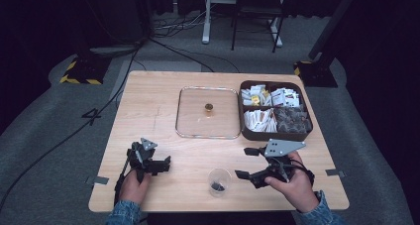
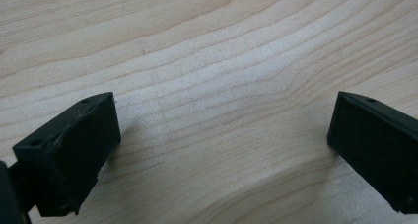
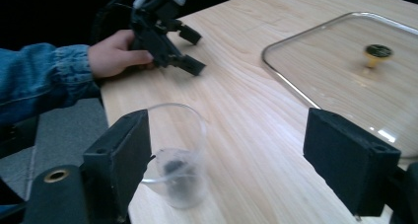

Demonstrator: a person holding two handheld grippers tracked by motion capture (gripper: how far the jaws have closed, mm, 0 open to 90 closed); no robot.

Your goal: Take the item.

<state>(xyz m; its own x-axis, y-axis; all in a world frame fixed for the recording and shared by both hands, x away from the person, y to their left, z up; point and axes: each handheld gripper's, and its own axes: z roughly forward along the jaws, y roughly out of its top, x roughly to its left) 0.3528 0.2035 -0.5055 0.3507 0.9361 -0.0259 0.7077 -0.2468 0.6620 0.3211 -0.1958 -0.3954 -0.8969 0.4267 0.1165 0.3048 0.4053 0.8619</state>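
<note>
Pale wooden counter (image 1: pixel 163 136) carries a clear plastic cup (image 1: pixel 219 181) near its front edge, upright, with something dark at the bottom. Just beside the cup, on its right, the right gripper (image 1: pixel 246 162) has its jaws wide apart and holds nothing; it is the nearer one. On the cup's left, further away, the left gripper (image 1: pixel 159 164) is also apart, over bare wood. Behind the cup lie a glass lid (image 1: pixel 208 112) and a brown box (image 1: pixel 275 110) of packets.

- Left gripper (image 1: pixel 159 161) rests low on the near left, held in the left hand (image 1: pixel 132 185), jaws spread wide with nothing between them
- Right gripper (image 1: pixel 246 162) sits in the right hand (image 1: pixel 296 185), pointing left, jaws wide apart and empty
</note>
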